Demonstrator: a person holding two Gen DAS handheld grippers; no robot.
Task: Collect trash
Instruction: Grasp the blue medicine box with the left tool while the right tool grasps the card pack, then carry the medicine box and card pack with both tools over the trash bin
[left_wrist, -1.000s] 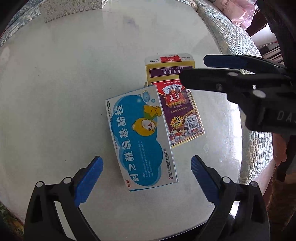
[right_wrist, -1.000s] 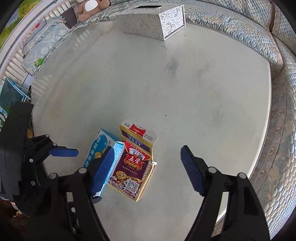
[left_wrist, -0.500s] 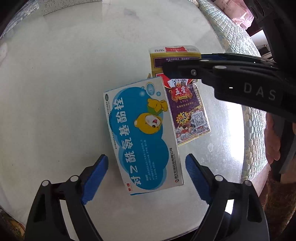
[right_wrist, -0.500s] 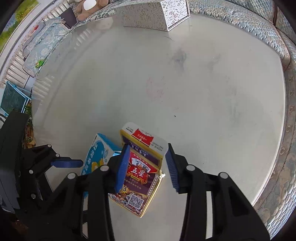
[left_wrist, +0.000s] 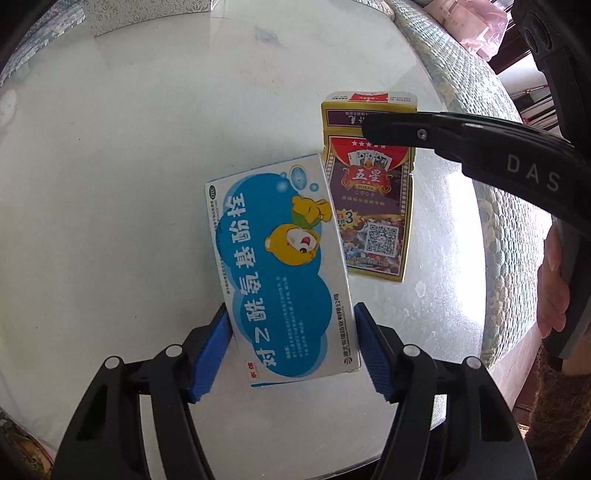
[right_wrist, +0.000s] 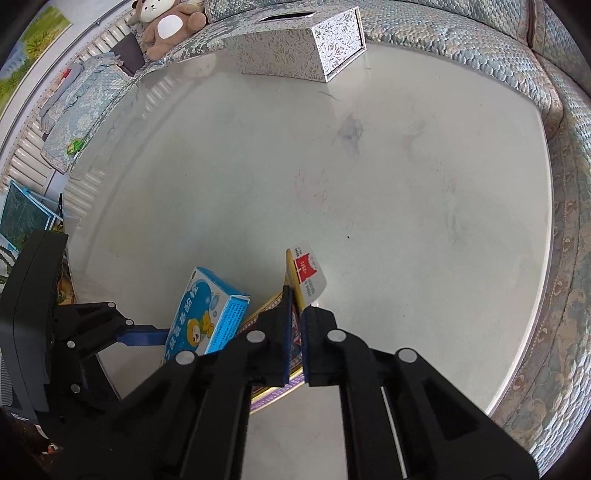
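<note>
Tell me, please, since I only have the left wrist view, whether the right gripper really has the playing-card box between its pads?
Observer: Yes. In the right wrist view the right gripper is shut on the playing-card box, and the box's open flap sticks out past the fingertips.
Operator: Thank you. My view is mostly the blue medicine box; what lies past the far side of the table?
Observer: A teddy bear lies on the sofa, behind the patterned tissue box.
</note>
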